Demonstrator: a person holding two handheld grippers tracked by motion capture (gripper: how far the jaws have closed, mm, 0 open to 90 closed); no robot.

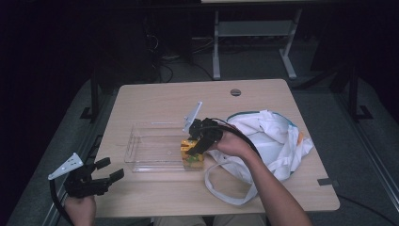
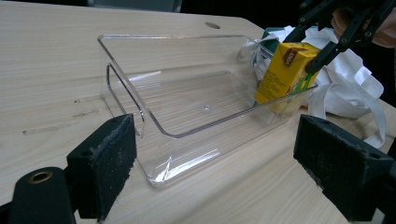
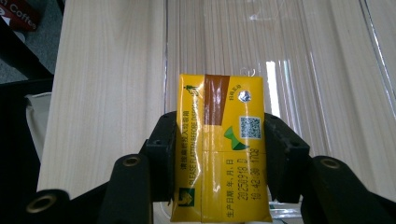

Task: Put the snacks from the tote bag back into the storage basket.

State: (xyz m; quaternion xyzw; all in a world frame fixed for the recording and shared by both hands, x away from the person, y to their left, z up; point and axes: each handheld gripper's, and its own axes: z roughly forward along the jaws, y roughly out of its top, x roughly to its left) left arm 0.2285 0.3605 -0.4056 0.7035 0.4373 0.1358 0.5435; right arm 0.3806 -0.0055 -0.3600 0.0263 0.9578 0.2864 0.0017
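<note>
Holding yellow drink carton (image 3: 219, 149) in R gripper (image 1: 197, 143), jaws clamped on both sides, carton at near-right end of clear bin (image 2: 140, 112) (bottom edge inside). L gripper (image 1: 106, 174) jaws apart, nothing between, at table's (image 1: 155, 94) front-left corner; white bag (image 1: 277, 141) right of bin.

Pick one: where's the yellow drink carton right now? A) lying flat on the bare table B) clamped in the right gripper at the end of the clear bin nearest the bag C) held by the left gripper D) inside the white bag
B: the right gripper has its jaws pressed on both sides of the yellow drink carton, which sits at the end of the clear bin nearest the white bag; the left gripper stands open, off to the side.
</note>
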